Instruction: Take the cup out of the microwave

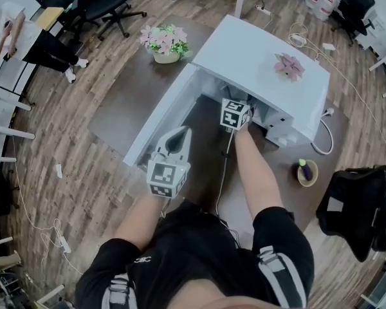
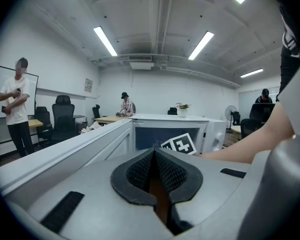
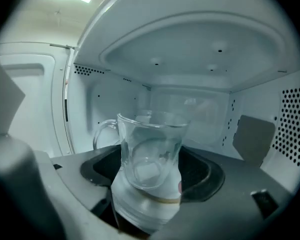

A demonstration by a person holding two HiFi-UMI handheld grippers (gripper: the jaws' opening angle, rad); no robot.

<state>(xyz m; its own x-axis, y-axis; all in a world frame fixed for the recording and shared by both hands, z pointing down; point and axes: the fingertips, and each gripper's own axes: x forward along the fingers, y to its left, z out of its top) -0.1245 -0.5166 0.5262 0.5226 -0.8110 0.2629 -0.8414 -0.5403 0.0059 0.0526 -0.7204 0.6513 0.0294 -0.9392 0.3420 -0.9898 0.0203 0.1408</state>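
Observation:
A clear glass cup (image 3: 150, 154) with a handle on its left stands upright inside the white microwave (image 1: 260, 56). My right gripper (image 3: 149, 186) reaches into the cavity, and its black pads (image 3: 200, 176) lie against the cup's lower sides. In the head view only its marker cube (image 1: 235, 114) and the forearm show at the microwave's mouth; the cup is hidden there. The microwave door (image 1: 159, 118) hangs open to the left. My left gripper (image 1: 179, 134) hovers just in front of that door, shut and empty, and in the left gripper view (image 2: 154, 151) its pads meet.
The microwave sits on a dark table (image 1: 119, 108) with a flower pot (image 1: 166, 44) at the back left. A pink flower (image 1: 288, 66) lies on the microwave's top. A small bowl (image 1: 307, 172) and a white cable (image 1: 323, 140) are at the right. Office chairs and people stand beyond.

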